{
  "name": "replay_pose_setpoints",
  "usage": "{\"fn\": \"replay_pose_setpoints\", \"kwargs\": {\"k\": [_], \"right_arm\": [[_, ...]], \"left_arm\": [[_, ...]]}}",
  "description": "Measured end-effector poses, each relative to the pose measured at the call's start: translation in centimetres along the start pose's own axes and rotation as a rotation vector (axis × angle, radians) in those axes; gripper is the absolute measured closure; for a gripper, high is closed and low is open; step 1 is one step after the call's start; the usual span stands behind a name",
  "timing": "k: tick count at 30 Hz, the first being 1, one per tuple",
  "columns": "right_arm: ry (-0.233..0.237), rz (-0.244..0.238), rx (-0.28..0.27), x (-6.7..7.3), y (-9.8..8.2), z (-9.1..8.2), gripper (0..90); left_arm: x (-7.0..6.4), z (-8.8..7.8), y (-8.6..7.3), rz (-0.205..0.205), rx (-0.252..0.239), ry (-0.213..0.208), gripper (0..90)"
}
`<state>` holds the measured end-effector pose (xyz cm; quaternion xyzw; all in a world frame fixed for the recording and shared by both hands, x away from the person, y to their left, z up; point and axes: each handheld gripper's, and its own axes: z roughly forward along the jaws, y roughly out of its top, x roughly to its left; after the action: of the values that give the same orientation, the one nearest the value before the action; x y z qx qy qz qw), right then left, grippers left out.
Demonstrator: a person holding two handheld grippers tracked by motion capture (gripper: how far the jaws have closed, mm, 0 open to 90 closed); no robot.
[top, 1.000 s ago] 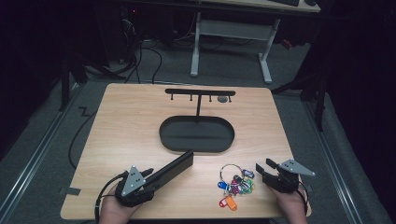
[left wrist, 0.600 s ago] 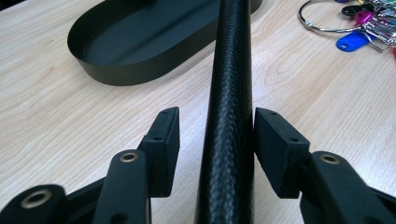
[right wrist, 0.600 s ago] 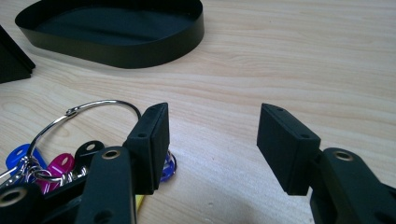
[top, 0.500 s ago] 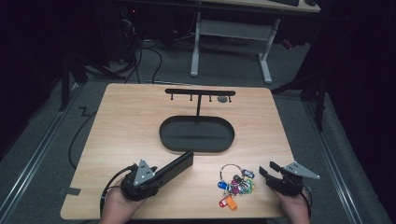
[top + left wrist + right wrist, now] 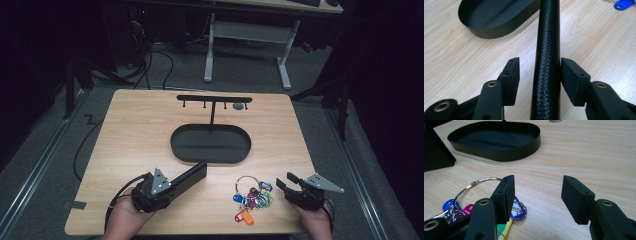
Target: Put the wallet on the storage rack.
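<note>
While the left gripper point(image 5: 537, 72) straddles the long black textured bar point(image 5: 547, 50), one pad touches it and the other stands off, the jaws having just closed slightly. The bar lies on the wooden table point(image 5: 140, 135) beside the black oval tray point(image 5: 210, 144). The right gripper point(image 5: 537, 192) gapes empty by the bunch of coloured key tags point(image 5: 251, 197).

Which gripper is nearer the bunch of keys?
Right. The right gripper sits just beside the bunch of keys, jaws open. The left gripper is farther off across the table, around a black case.

Both tools low – left point(image 5: 192, 172) parted, right point(image 5: 283, 183) agape.
</note>
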<state>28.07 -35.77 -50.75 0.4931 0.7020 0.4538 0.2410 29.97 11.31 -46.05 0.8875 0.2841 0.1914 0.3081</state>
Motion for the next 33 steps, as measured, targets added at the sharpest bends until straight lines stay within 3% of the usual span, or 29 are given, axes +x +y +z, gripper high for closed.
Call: {"fn": "replay_pose_setpoints", "kwargs": {"k": [6, 9, 13, 17, 24, 27, 33], "right_arm": [[-0.020, 0.001, -0.021, 0.1, 0.3, -0.1, 45.5], [-0.025, 0.014, -0.013, 0.0, 0.5, 0.5, 45.5], [-0.021, 0.022, -0.003, 0.0, 0.6, 1.1, 45.7], [-0.017, 0.022, -0.005, 0.0, 0.7, 1.3, 45.7], [-0.005, 0.045, -0.014, -0.1, 0.8, 1.3, 45.7], [0.001, 0.051, -0.007, -0.2, 0.6, 1.5, 45.7], [0.001, 0.084, -0.007, -0.6, 0.4, 1.3, 45.9]], "left_arm": [[0.2, -0.5, 0.3, 0.017, 0.042, -0.017, 50.7], [0.3, -0.4, 0.5, 0.014, 0.070, -0.054, 46.8], [0.3, -0.3, 0.7, 0.024, 0.093, -0.063, 42.6], [0.3, 0.0, 2.0, 0.061, 0.123, -0.066, 38.3], [1.1, -0.7, 3.4, 0.047, 0.160, -0.056, 45.7], [1.7, -1.0, 3.8, 0.023, 0.176, -0.074, 48.2], [1.7, -0.4, 4.1, 0.035, 0.223, -0.117, 53.1]]}}
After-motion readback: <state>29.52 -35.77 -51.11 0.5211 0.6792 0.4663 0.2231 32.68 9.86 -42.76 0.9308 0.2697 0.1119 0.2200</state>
